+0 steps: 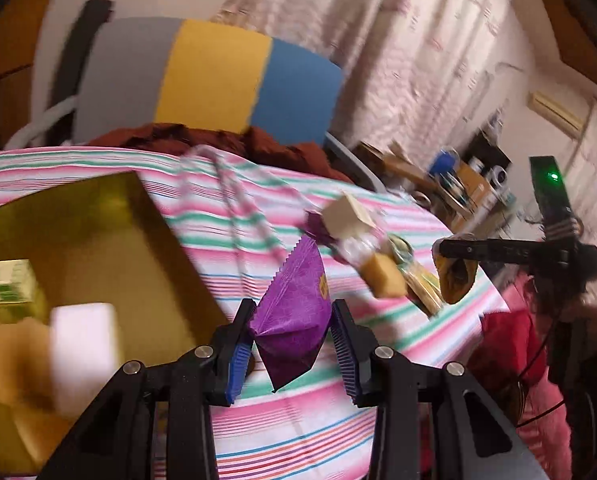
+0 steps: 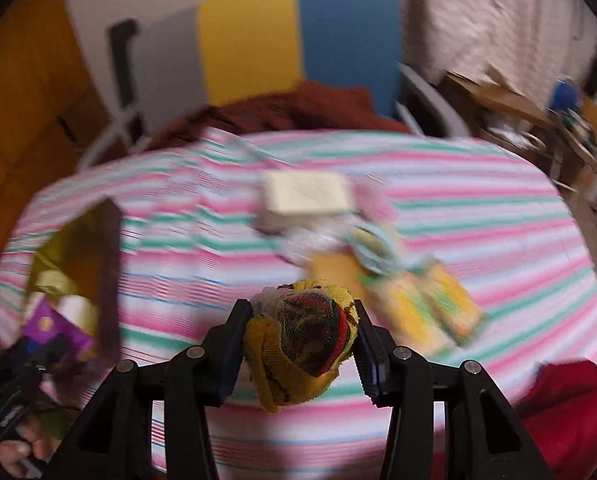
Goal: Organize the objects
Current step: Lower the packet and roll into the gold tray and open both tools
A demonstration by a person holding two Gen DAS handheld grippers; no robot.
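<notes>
My left gripper (image 1: 292,330) is shut on a purple foil packet (image 1: 294,316), held above the striped tablecloth (image 1: 298,420) just right of the open gold box (image 1: 110,232). That box holds a white block (image 1: 86,352), a tan piece (image 1: 18,360) and a small green-white carton (image 1: 8,286). My right gripper (image 2: 302,340) is shut on a balled yellow cloth with red and dark patches (image 2: 302,340), lifted over the table. In the left wrist view the right gripper (image 1: 456,272) hangs at the right with that cloth. The right wrist view shows the purple packet (image 2: 54,330) and the gold box (image 2: 78,264) at the left.
A loose pile lies mid-table: a cream box (image 2: 304,194), an orange block (image 1: 384,278), yellow-green packets (image 2: 426,308) and a cord (image 1: 234,204). A grey-yellow-blue chair back (image 1: 214,80) with a brown cloth (image 1: 226,140) stands behind. Red fabric (image 2: 570,412) lies at the right edge.
</notes>
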